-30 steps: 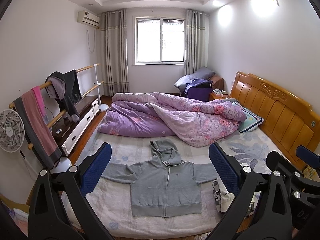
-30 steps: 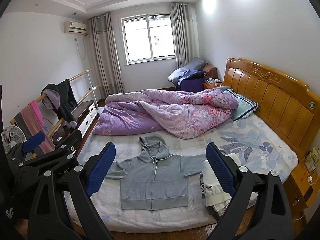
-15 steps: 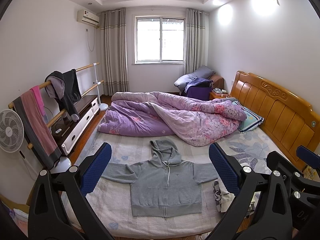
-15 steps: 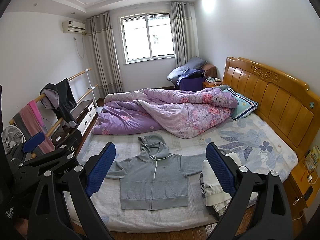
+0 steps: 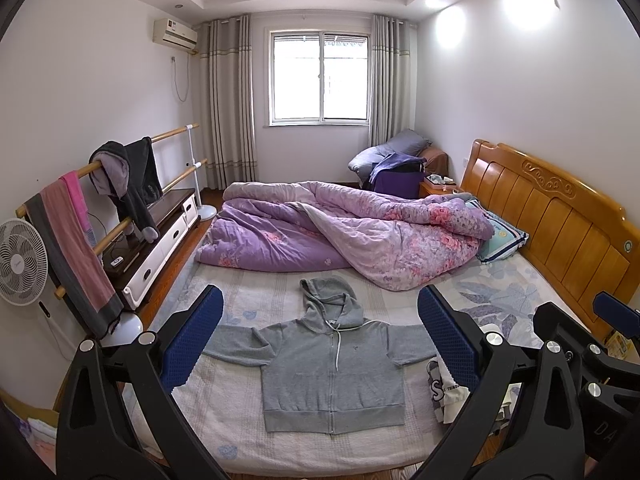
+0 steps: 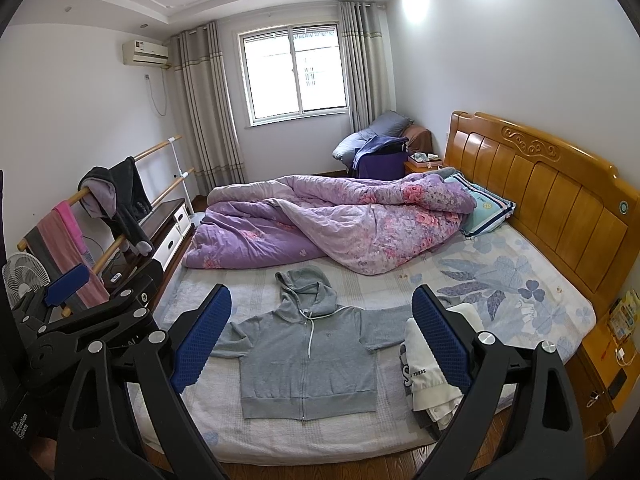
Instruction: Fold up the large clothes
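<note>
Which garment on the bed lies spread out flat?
The grey zip hoodie, sleeves out, mid-bed; the white printed clothes beside its sleeve are folded in a pile.

Left hand-held gripper [image 5: 320, 340] and right hand-held gripper [image 6: 322, 336] both hang level, jaws spread wide, holding nothing.

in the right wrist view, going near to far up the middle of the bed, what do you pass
grey hoodie laid flat with sleeves spread → purple floral quilt bunched across the bed → dark purple chair piled with bedding in the corner → window on the far wall
</note>
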